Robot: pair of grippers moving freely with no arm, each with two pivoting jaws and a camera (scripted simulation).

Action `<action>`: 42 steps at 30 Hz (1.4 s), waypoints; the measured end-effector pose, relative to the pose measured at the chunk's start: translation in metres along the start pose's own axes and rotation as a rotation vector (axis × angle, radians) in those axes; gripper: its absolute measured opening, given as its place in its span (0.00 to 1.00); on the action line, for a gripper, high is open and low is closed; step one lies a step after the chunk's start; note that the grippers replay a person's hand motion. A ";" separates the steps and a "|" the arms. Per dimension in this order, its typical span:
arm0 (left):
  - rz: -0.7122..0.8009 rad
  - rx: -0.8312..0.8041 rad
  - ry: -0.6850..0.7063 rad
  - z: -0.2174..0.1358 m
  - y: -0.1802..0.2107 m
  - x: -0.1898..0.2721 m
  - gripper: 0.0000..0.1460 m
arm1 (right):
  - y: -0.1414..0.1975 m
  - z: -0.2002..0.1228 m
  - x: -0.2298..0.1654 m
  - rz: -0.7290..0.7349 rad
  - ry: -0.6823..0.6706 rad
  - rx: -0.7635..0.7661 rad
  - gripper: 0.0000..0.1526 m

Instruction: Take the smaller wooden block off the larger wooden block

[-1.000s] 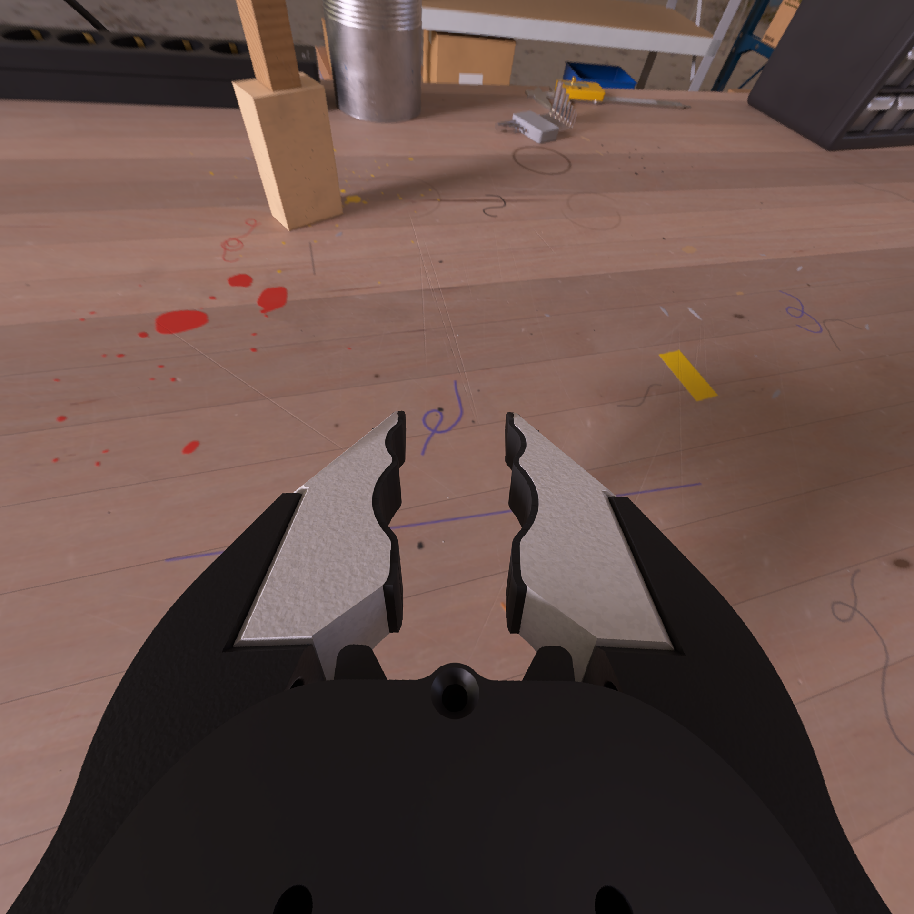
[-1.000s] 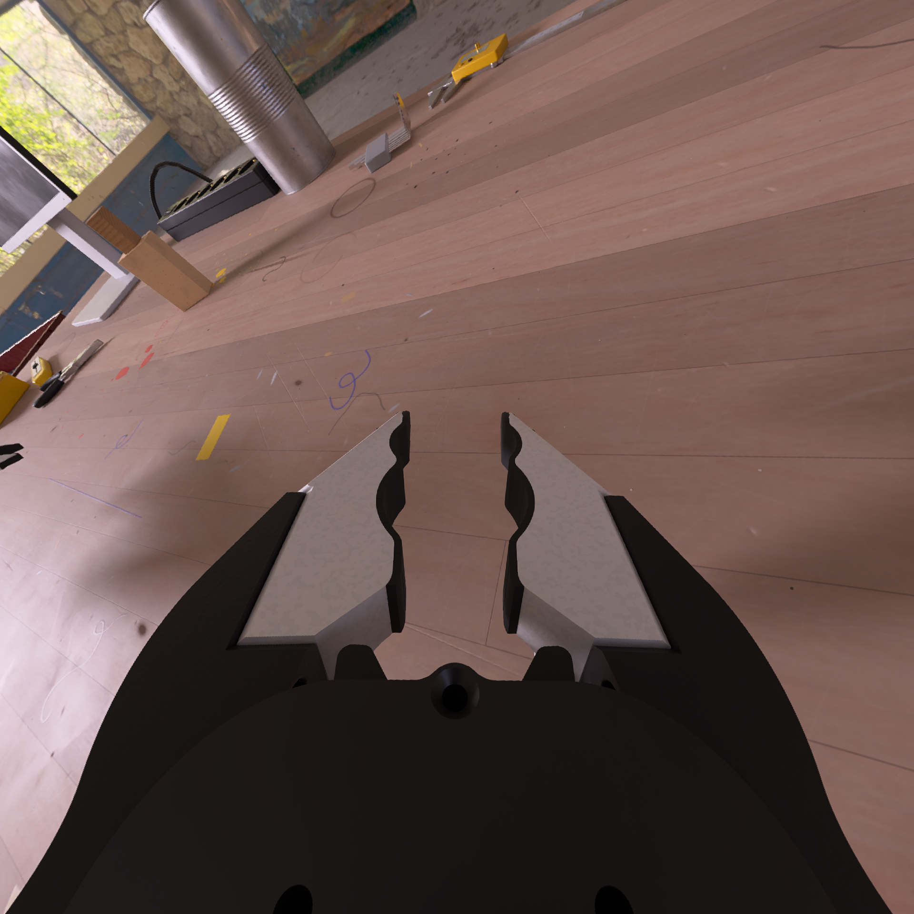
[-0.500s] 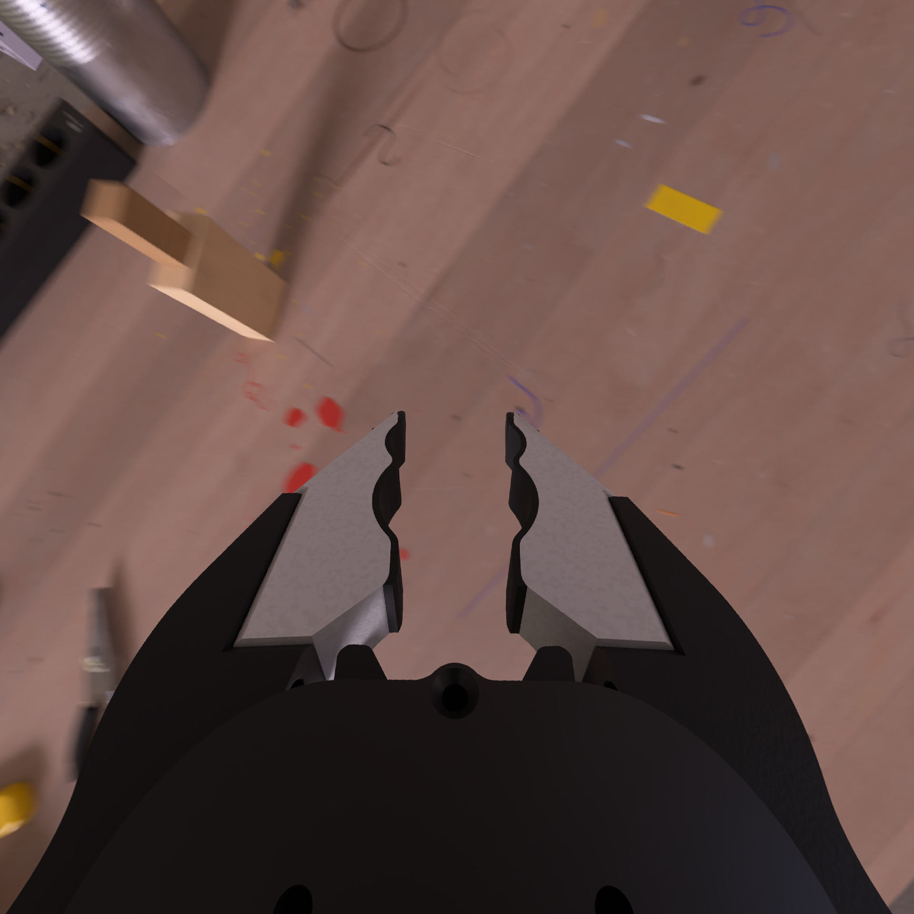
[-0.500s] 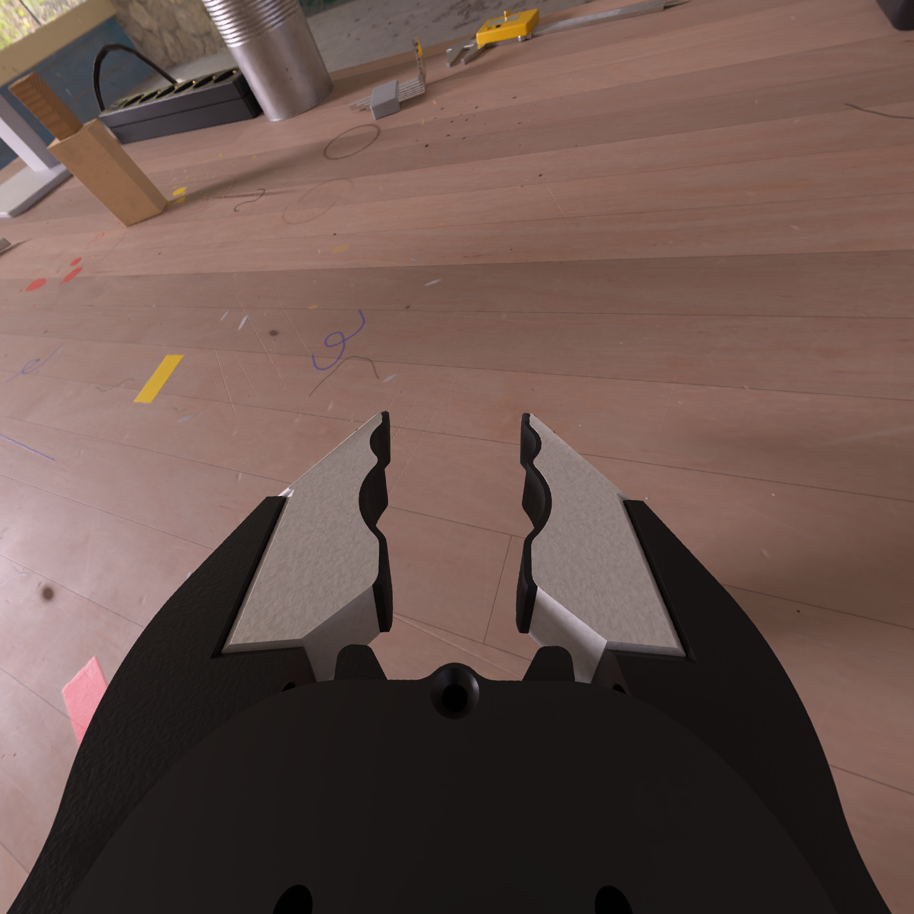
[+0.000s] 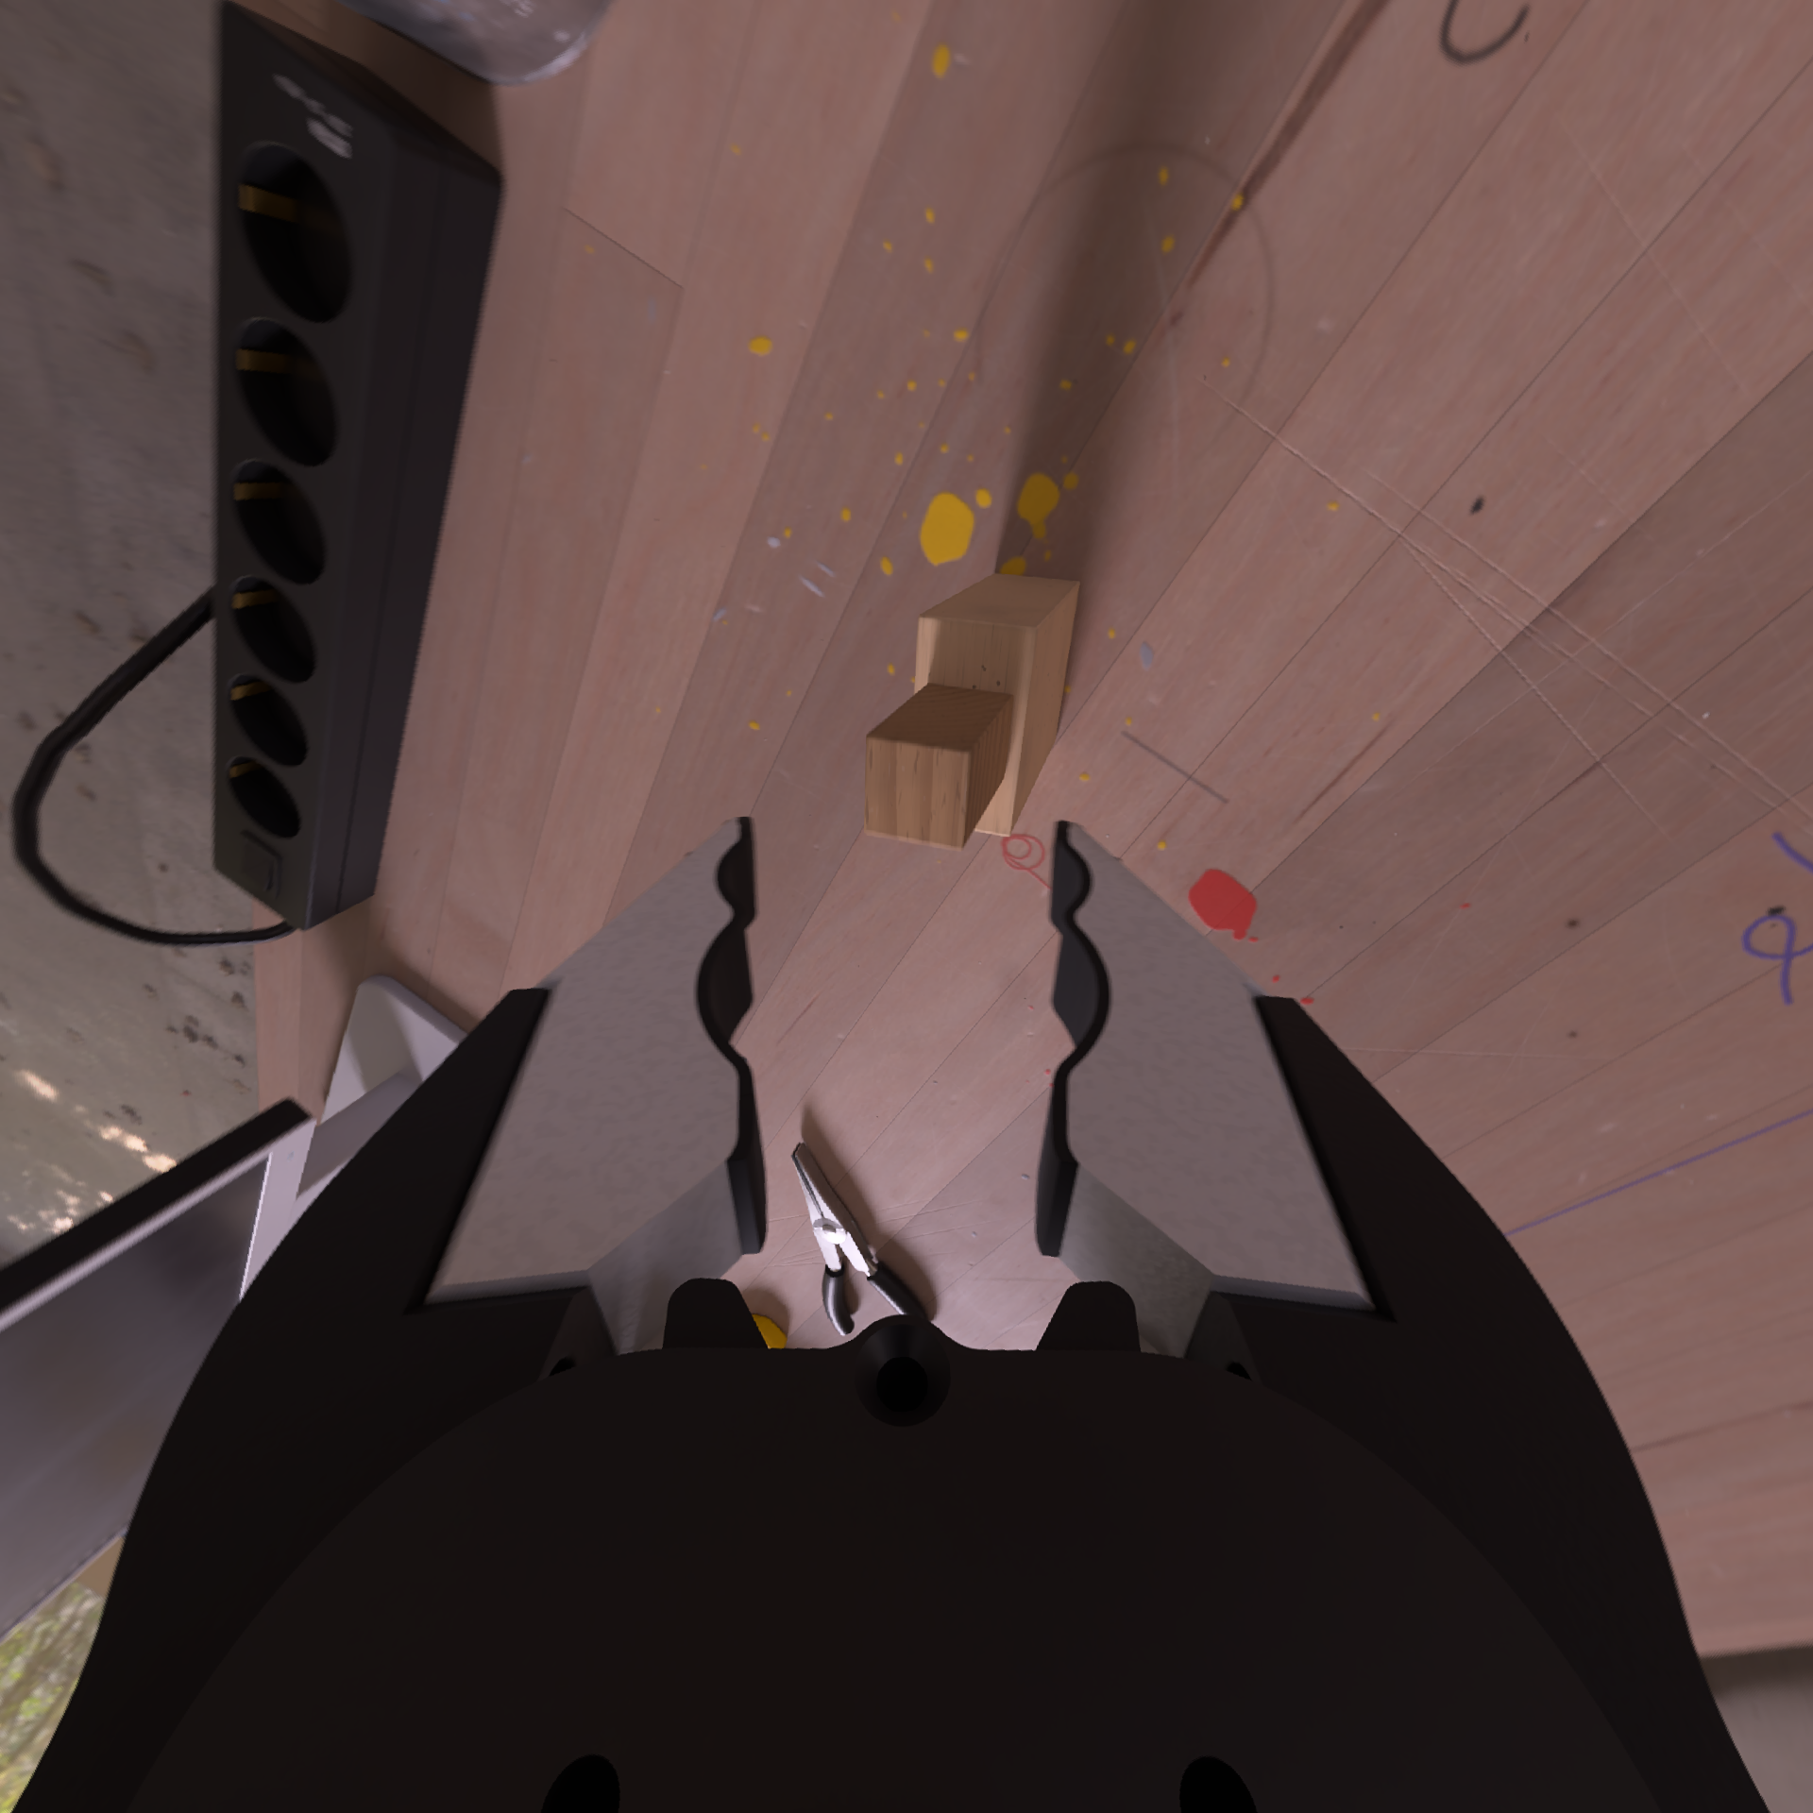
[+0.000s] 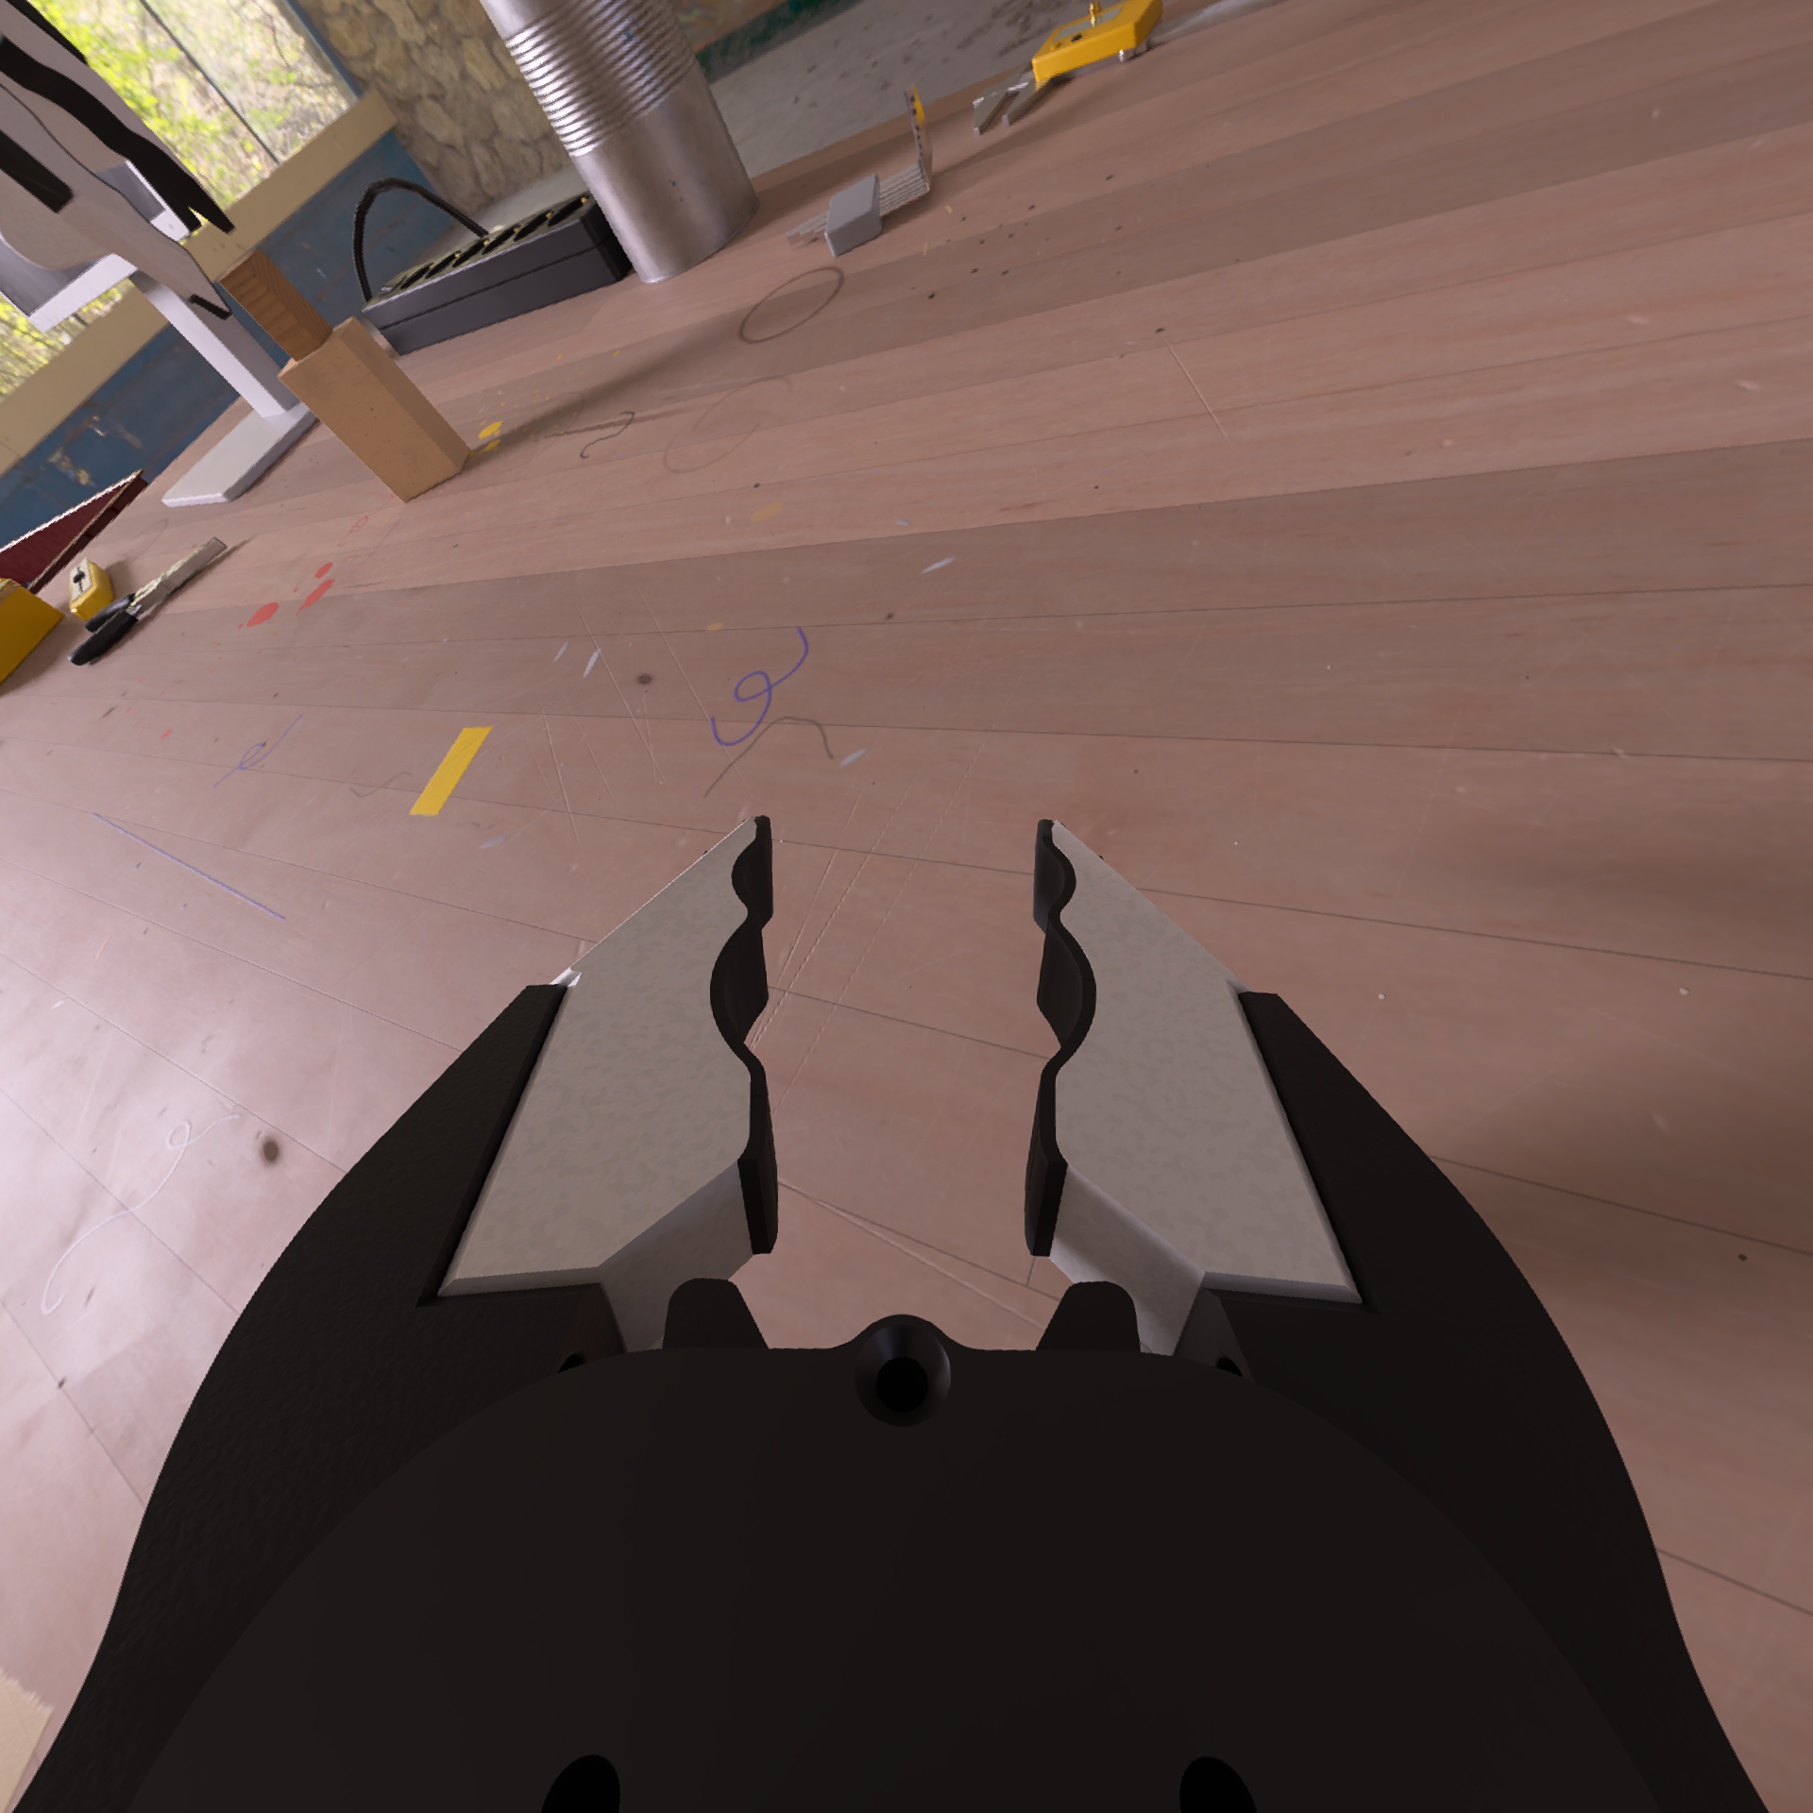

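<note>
The smaller, darker wooden block [image 5: 932, 775] stands on end on the larger, paler block [image 5: 1020, 638]; the left wrist view looks down on the stack. My left gripper [image 5: 903, 832] is open and empty, its fingertips just short of the smaller block and above it. In the right wrist view the smaller block [image 6: 280, 304] on the larger one [image 6: 378, 417] shows far off at the upper left, with the left gripper [image 6: 201, 255] just beside the smaller block's top. My right gripper [image 6: 903, 829] is open and empty above the wooden table [image 6: 1275, 589].
A black power strip [image 5: 324, 491] lies left of the blocks and a ribbed metal cylinder [image 6: 638, 128] stands behind it. Pliers [image 5: 834, 1246] lie under my left gripper. A white monitor stand [image 6: 235, 441], a grey hex-key set [image 6: 854, 211] and a yellow tool [image 6: 1089, 44] are farther off.
My left gripper has swung over the blocks, now looks down on them from close by, and has opened wider. My right gripper has also opened wider and turned slightly.
</note>
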State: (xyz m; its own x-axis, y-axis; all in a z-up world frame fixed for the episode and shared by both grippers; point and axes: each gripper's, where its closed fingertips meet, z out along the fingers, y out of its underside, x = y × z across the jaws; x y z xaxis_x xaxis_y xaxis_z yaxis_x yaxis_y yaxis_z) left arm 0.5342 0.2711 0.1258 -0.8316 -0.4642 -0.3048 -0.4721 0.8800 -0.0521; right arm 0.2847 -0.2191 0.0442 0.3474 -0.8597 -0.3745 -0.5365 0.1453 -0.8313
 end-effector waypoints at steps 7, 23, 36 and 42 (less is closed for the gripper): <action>0.119 -0.043 -0.024 -0.019 0.002 -0.005 0.16 | 0.003 -0.005 0.008 0.036 0.007 -0.005 0.35; 0.024 0.847 -0.344 -0.358 -0.071 0.035 0.16 | 0.002 0.002 -0.005 0.020 -0.025 -0.014 0.34; -1.005 1.531 0.818 -0.226 -0.145 0.139 0.16 | -0.007 0.006 -0.051 -0.313 -0.112 0.060 0.33; -1.402 1.344 1.131 -0.115 -0.182 0.194 0.16 | -0.018 0.024 -0.123 -0.417 -0.204 0.231 0.31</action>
State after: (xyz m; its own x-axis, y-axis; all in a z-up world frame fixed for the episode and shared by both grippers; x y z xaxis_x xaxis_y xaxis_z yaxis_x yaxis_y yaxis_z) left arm 0.4250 0.0087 0.1856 -0.2563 -0.0774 0.9635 -0.7230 -0.6463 -0.2442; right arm 0.2704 -0.1042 0.0957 0.6509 -0.7578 -0.0458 -0.1450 -0.0649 -0.9873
